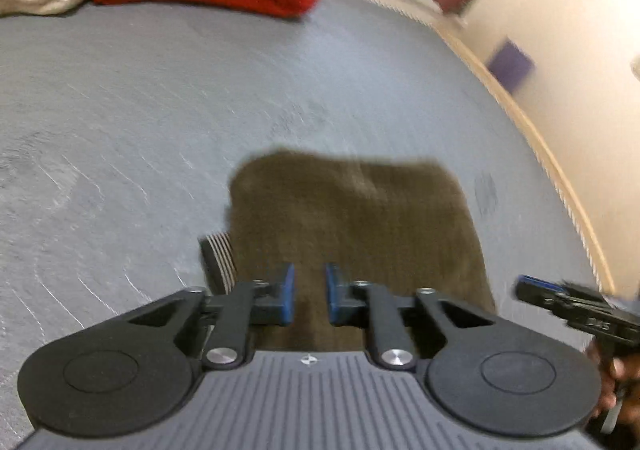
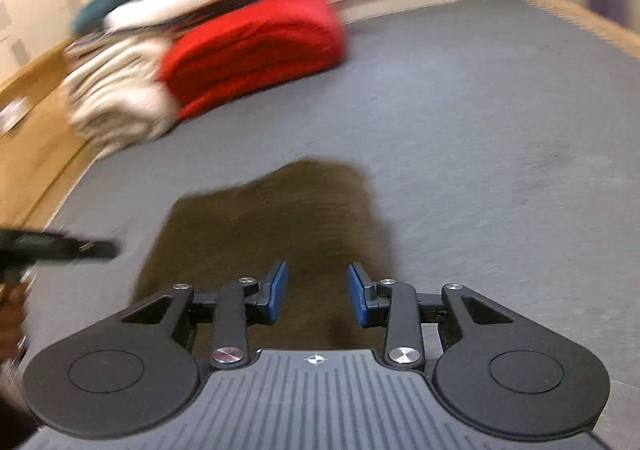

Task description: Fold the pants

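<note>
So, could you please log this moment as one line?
pants: folded, on bed | left claw: empty, above pants | right claw: open, empty

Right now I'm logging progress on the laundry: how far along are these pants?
Done: the brown pants lie as a compact folded rectangle on the grey surface. In hand: nothing; the left gripper and right gripper sit above them with visible gaps. Left: perhaps moving them to the red folded stack.

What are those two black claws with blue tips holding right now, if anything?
Nothing. The left gripper and right gripper both hover with a visible gap between their blue pads, above the folded brown fabric pants lying flat on the grey surface.
</note>
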A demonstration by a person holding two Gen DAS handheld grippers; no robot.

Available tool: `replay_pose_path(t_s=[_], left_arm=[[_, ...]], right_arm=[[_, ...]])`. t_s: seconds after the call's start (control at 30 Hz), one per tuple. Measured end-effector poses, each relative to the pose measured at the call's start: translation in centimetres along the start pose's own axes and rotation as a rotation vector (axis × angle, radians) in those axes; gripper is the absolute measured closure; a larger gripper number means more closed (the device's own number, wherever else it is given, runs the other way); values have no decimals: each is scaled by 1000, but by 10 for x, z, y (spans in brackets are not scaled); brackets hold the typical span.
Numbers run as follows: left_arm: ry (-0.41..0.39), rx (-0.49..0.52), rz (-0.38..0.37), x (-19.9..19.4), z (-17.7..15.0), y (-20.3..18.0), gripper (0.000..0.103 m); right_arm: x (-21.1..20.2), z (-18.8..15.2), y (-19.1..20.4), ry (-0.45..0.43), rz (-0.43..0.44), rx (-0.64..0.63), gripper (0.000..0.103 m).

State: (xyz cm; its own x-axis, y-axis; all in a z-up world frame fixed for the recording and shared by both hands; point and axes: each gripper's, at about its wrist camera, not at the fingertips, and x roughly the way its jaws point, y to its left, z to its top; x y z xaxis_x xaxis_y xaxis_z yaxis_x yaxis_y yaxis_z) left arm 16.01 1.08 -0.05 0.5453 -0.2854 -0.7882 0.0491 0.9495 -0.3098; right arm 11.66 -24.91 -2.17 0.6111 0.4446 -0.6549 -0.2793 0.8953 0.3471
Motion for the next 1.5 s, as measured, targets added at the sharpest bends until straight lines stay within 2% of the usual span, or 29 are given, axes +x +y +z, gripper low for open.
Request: replay_pose_path(t_s=[0.03,0.07,0.1,0.13,0.17,0.23,0.3,0.37,0.5,0.57,0.67,0.7,0.77,0.8,0.9,1.03,1.1,1.17,1.2,1.27,1.33,1.4,1.5], left_arm=[[37,21,-1,-3,-13,7,88],[96,45,13,12,-21,7,88],[155,70,42,25,-31,5,88],[199,96,66,37,-40,3,94],[231,126,95,47,-47,4,95],[250,163,117,46,-48,-3,94],[254,132,121,35,-36,-8,88],[210,75,99,15,-19,-9,81],[88,63,123,-13,17,-19,81],[-18,92,136,-20,27,-27,79],[-152,121,157,-7,28,-29,79],[-155,133,186,5,25,-27,79],[-98,109,250,26,29,-25,80],[-112,86,242,32,33,-24,80],[-135,85,239,38,42,-26,80],[-119,70,210,45,45,-24,80],[-96,75,205,52,46,-19,79],[-42,82,224,65,47,-14,78],[-1,85,243,73,46,-9,75],[35,79,262,87,44,-1,50],[33,34,251,87,48,5,47],[5,8,246,79,51,4,50],[-73,84,220,63,51,-13,52]], right_arm=[[8,-4,2,57,15,-33,68],[22,-10,7,127,-7,-74,69],[37,-19,8,220,-65,-123,69],[51,-29,6,285,-117,-178,68],[55,-32,8,299,-135,-217,67],[56,-28,11,289,-117,-244,67],[58,-22,6,281,-106,-208,67],[51,-19,-3,239,-90,-192,67],[35,6,-2,19,-69,-138,67],[33,13,-2,-60,-86,-111,66],[39,24,6,-135,-146,-109,66],[45,29,6,-155,-161,-113,66],[56,34,11,-189,-184,-127,66],[62,38,16,-199,-196,-136,66],[85,45,31,-207,-217,-155,66],[109,54,44,-204,-258,-165,66],[117,57,37,-177,-269,-147,66],[138,57,29,-108,-310,-140,66],[151,57,24,-82,-330,-140,67],[170,58,17,-59,-376,-152,68],[182,60,6,-43,-376,-112,68],[190,63,-3,-33,-372,-72,68],[193,64,-9,-23,-388,-36,69]])
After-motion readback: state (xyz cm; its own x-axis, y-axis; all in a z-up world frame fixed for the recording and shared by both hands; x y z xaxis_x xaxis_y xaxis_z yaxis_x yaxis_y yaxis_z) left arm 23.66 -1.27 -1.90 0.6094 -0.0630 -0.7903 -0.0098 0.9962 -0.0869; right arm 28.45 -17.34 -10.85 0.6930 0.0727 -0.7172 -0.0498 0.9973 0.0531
